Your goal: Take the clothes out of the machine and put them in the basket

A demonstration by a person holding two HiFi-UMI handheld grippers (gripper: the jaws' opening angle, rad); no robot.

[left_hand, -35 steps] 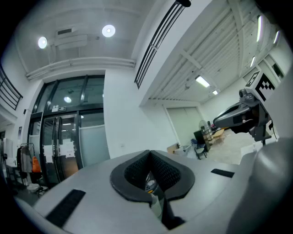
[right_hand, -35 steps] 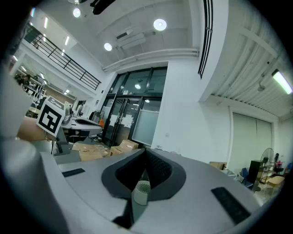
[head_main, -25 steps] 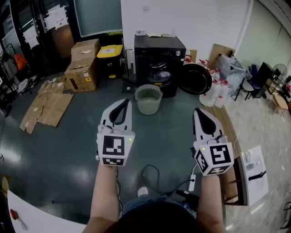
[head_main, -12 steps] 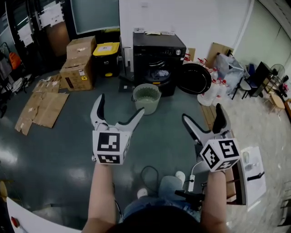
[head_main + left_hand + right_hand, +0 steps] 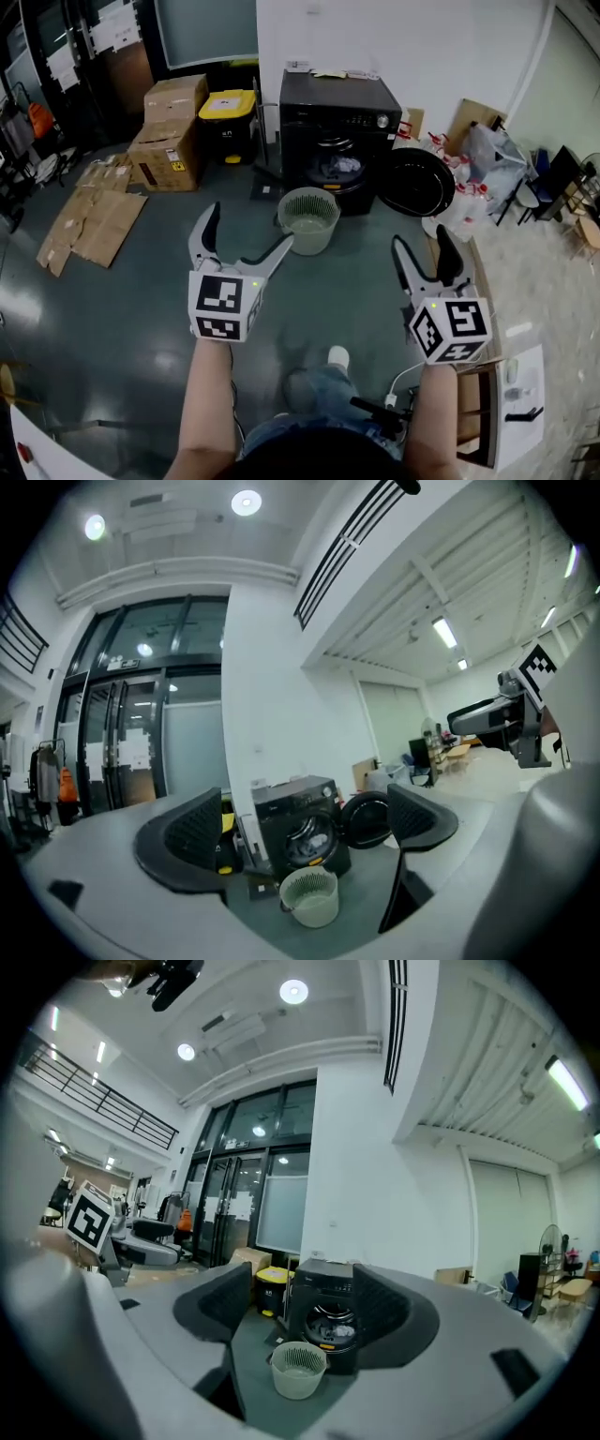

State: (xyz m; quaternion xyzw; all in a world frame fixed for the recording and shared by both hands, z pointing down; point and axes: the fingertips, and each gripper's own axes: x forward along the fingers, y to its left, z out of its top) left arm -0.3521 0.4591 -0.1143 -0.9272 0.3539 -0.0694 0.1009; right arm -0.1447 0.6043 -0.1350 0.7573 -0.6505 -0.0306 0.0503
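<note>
Right tool (image 5: 421, 240) closing partway, empty, basket (image 5: 307, 221) upright, mouth upward

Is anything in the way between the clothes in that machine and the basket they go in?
Nothing visible does. The clothes lie inside the washing machine, its door swung open to the right, and the basket stands on the floor just in front of the opening.

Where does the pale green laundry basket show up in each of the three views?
Head view: basket upper centre, just in front of the washing machine.
Left gripper view: basket bottom centre.
Right gripper view: basket bottom centre.
Shared landmark: the black washing machine stands directly behind the basket in all three.
</note>
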